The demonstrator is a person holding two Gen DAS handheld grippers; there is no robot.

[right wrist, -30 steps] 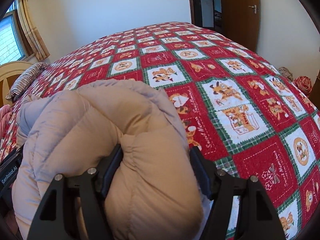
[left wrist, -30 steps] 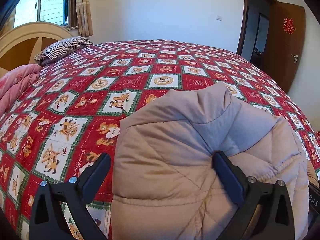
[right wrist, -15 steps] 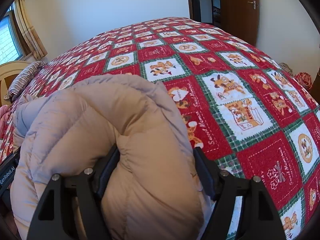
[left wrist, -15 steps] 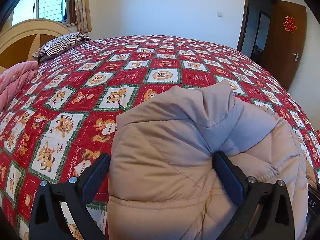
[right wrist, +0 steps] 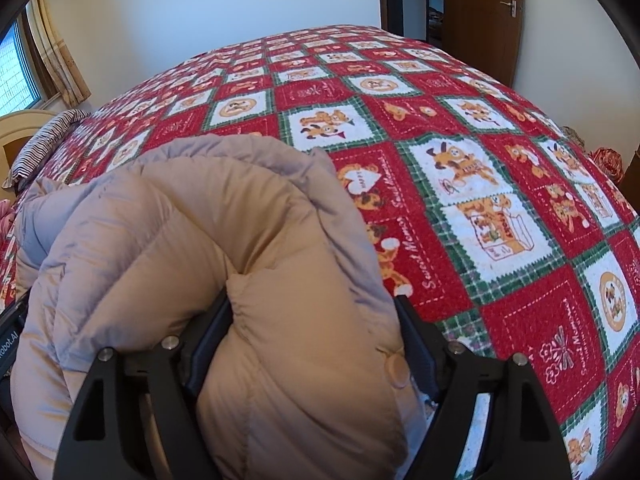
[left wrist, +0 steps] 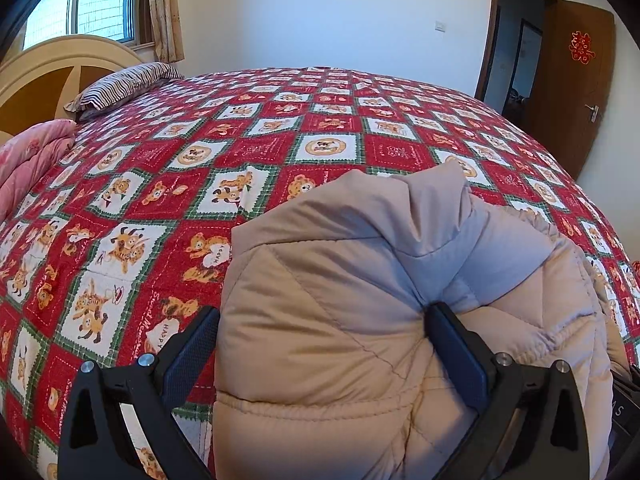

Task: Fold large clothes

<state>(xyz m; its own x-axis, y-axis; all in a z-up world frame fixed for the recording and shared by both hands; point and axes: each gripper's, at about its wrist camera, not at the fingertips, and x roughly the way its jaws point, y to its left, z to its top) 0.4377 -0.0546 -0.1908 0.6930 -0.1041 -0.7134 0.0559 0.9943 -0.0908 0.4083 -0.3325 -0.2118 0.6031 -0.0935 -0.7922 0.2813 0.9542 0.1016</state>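
Observation:
A beige padded jacket lies bunched in a thick fold on the red patterned bedspread. My left gripper stands wide open around one end. Its right finger sinks into the fabric, while the left pad is bare beside the jacket's edge. In the right wrist view the jacket bulges up between the fingers of my right gripper. Those jaws are opening, with both pads still against the puffy fold. A round snap button shows near the right finger.
A striped pillow and a curved wooden headboard are at the far left, with a pink quilt below them. A brown door stands open at the right. The bedspread stretches wide beyond the jacket.
The right gripper's fingers have spread wider around the jacket fold. In the left wrist view the jacket's edge has bulged closer to the left finger. Both hands have hardly moved.

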